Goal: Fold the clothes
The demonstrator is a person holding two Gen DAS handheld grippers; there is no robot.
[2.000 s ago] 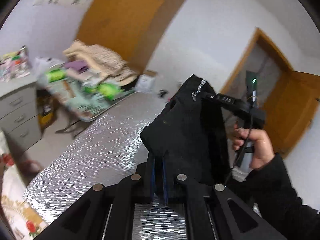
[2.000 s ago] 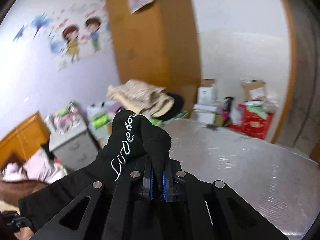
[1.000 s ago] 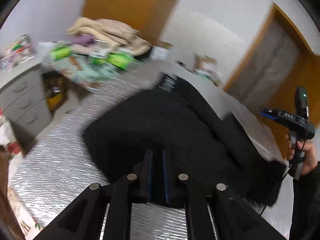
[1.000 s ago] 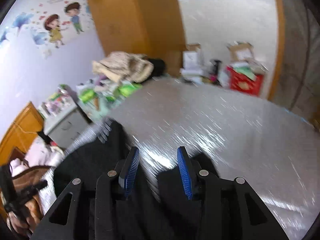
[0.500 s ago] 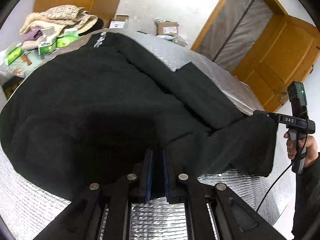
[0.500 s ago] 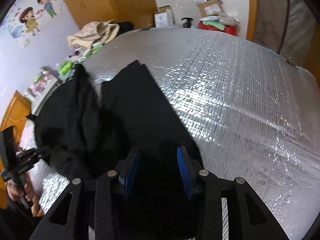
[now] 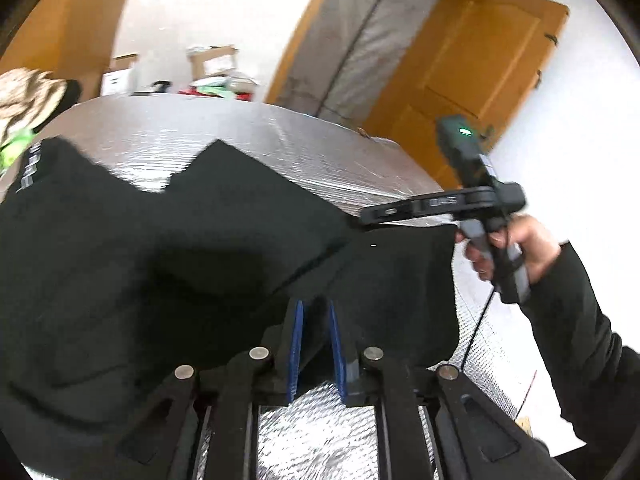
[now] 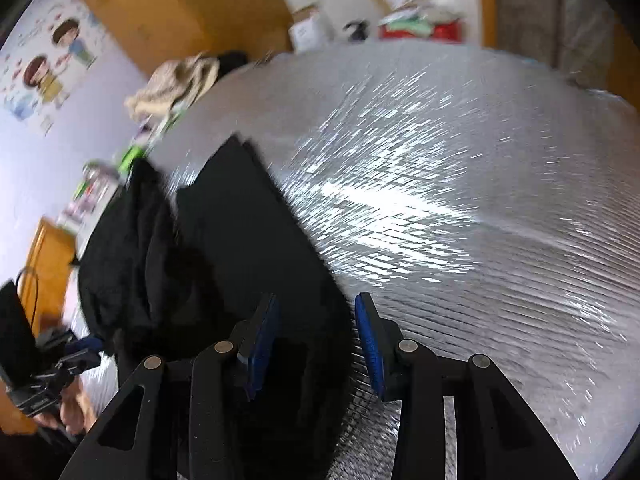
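The black garment (image 7: 168, 264) lies spread over the silver quilted bench (image 7: 320, 152), its near hem caught between the blue pads of the left gripper (image 7: 316, 344) — the jaws stand narrowly apart with a tuck of cloth filling the gap, so it seems clamped on the fabric. That pinch likely keeps the near edge anchored while the rest settles flat. The right gripper (image 8: 316, 344) hangs over the garment's near right corner with its jaws well apart and nothing between them; one pad sits above dark cloth, the other above bare foil. From the left wrist view, it hovers just past the garment's right edge, held by a hand (image 7: 516, 248) in a dark sleeve. Outward, the garment reaches towards the far left, where a white-printed strip (image 7: 30, 164) shows, with a notch in its far edge. To the right and far side the bench lies bare and wide — ample room, I judge, for sweeping a fold across. Boxes and clutter (image 8: 404, 20) stand beyond the far rim.
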